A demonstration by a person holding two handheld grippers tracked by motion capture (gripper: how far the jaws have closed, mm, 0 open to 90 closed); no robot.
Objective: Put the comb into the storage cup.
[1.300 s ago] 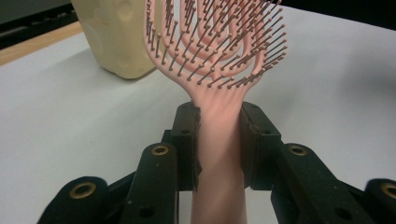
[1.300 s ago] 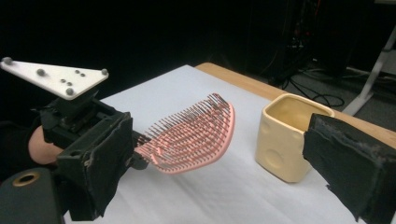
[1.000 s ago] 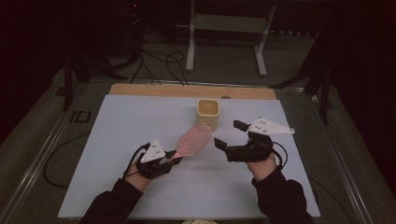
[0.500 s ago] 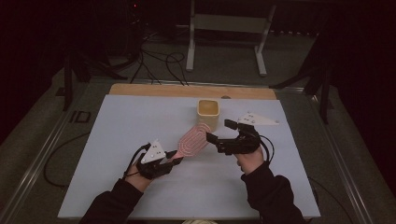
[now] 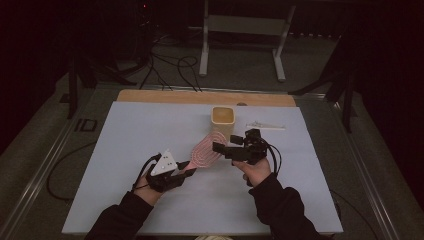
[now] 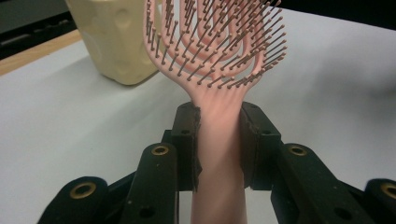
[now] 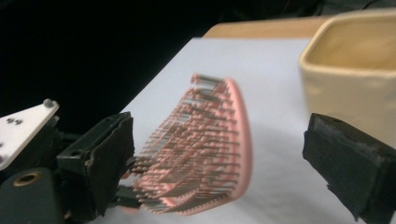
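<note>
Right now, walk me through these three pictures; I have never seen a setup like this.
A person sits at a white table and holds a hand-operated two-jaw gripper in each hand. The high view looks down from above the person; each of the other two comes from a camera riding on one gripper, looking along its black jaws.

The left gripper is clamped on the handle of a pink hairbrush, holding it off the table. The right gripper has its jaws open on either side of the brush head; one pad sits close to the bristle tips, though blur hides whether it touches.

On the table stand a cream square cup and, beyond the right hand, a small white object too faint to identify.
</note>
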